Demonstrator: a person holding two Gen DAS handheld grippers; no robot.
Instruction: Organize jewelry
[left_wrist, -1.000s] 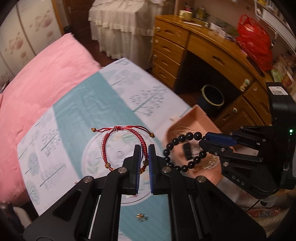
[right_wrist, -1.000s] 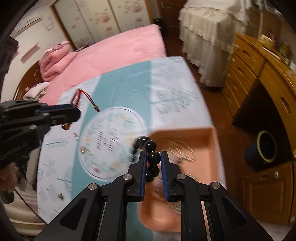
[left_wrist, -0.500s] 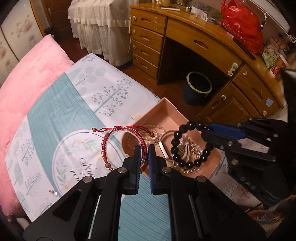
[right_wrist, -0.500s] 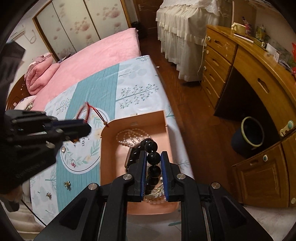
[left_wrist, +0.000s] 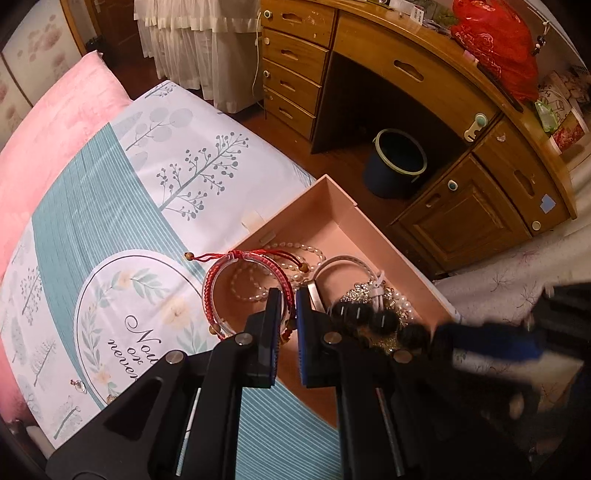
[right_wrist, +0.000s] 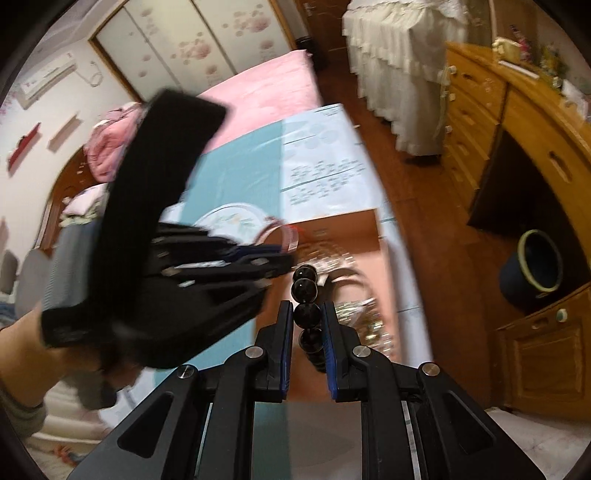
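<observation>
Both my tongs hover over the pink box (left_wrist: 373, 236) on the bed: left tongs (left_wrist: 287, 314) clamp the red cord bracelet (left_wrist: 243, 280), right tongs (right_wrist: 308, 319) pinch the black bead bracelet (right_wrist: 304, 288), each poised for dropping among stored jewelry.

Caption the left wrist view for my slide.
Left gripper carries red cord bracelet over pink jewelry box.

A wooden desk (left_wrist: 424, 70) with drawers is seen beside a pink bed (left_wrist: 55, 122); a dark bin (left_wrist: 399, 162) is set on the brown floor (left_wrist: 343, 162).
</observation>
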